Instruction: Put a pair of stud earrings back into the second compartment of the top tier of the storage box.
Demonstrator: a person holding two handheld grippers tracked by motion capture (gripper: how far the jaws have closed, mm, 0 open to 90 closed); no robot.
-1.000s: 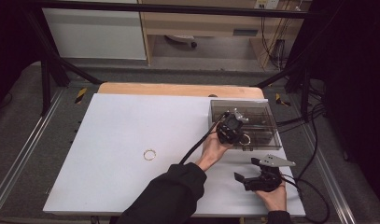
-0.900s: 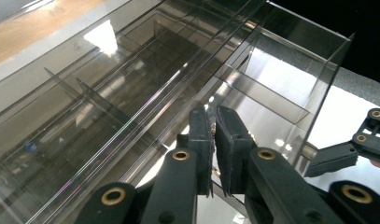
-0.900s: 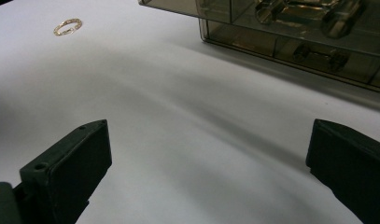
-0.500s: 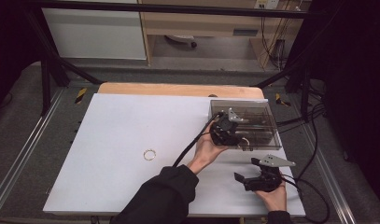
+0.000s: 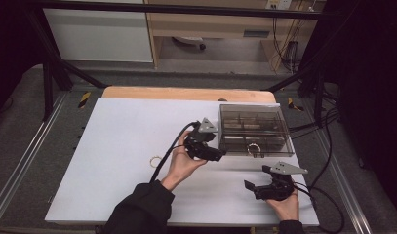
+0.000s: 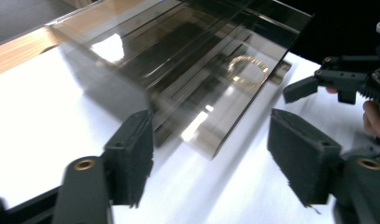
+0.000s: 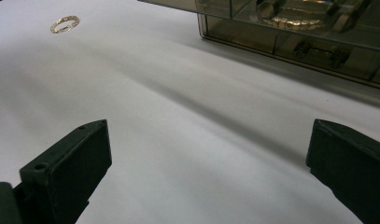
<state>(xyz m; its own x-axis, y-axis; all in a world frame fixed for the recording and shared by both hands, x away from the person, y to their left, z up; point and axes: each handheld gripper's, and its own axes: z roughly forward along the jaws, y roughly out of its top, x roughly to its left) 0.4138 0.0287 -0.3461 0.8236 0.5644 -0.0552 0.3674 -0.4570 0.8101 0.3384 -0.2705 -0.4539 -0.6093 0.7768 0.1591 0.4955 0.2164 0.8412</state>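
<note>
A smoky clear compartment box [image 5: 254,127] stands at the right rear of the white table. A gold bracelet [image 5: 254,148] lies in its near compartment, seen through the wall in the left gripper view [image 6: 247,70] and the right gripper view [image 7: 290,21]. My left gripper [image 5: 216,154] hovers just left of the box, pointing at it. Its jaws [image 6: 211,144] have just been opening and hold nothing. A second gold ring [image 5: 154,161] lies loose on the table [image 7: 65,23]. My right gripper [image 5: 254,178] rests near the front edge, open and empty [image 7: 208,154].
The white tabletop [image 5: 128,141] sits on a wooden board [image 5: 186,93]. Black cables [image 5: 318,126] run off to the right of the box. My left forearm in a dark sleeve [image 5: 142,209] crosses the table's front. The right gripper also appears beyond the left jaws [image 6: 327,84].
My left gripper has pulled back from above the box, leftward and toward me, and its jaws have opened. The bracelet now lies in the box. The right gripper has stayed put.
</note>
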